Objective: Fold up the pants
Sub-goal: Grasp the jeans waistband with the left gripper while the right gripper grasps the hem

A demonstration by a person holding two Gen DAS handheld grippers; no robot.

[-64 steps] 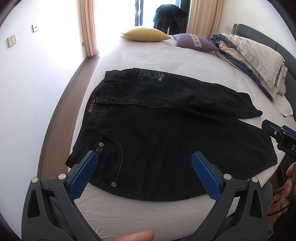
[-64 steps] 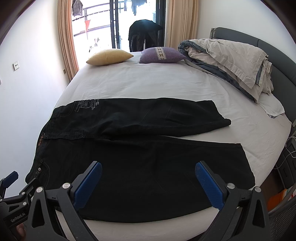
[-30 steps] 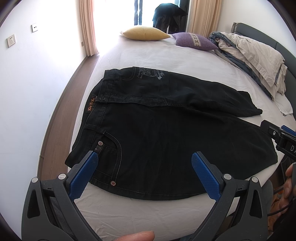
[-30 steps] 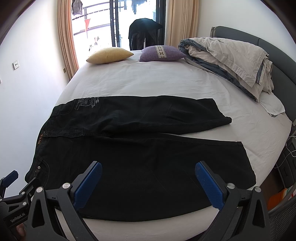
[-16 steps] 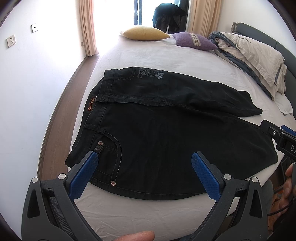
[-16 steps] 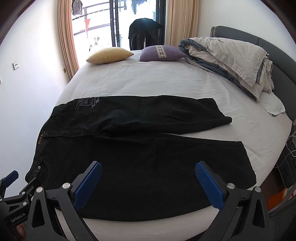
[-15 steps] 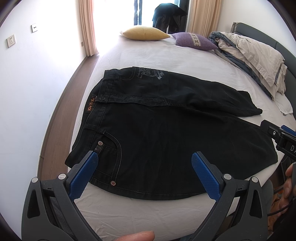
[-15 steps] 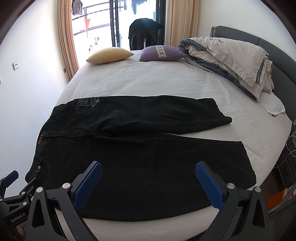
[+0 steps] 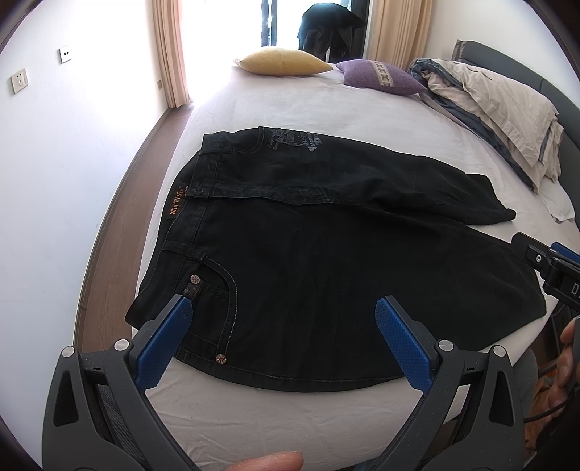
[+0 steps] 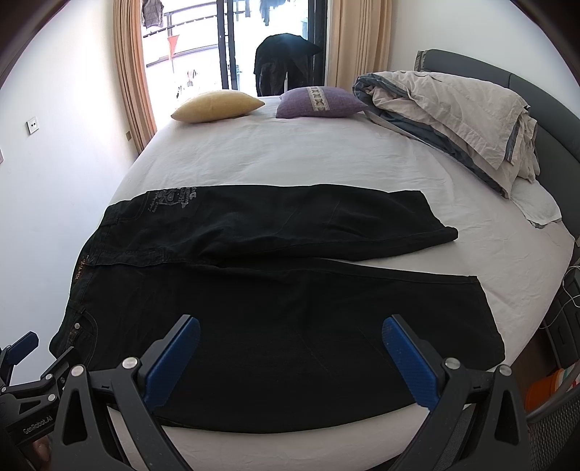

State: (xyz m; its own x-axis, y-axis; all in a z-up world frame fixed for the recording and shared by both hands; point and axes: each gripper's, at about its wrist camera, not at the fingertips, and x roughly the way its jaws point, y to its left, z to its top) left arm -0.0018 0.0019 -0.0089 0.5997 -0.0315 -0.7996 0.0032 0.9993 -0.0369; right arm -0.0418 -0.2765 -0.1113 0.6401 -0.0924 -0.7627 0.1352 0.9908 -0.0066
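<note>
Both jaws gape wide, apparently just above the black pants [image 10: 275,308] spread on the bed [image 10: 290,159].

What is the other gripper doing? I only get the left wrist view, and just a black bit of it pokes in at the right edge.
Observer: The right gripper is open, its blue pads wide apart, holding nothing; it points at the near leg of the black pants.
Operator: Is anything beside the bed on that side?
Observer: An orange container sits low, beside the near right corner of the bed.
Operator: And outside the window? It's all glare for me.
Observer: Clothes hang out on the balcony.
</note>
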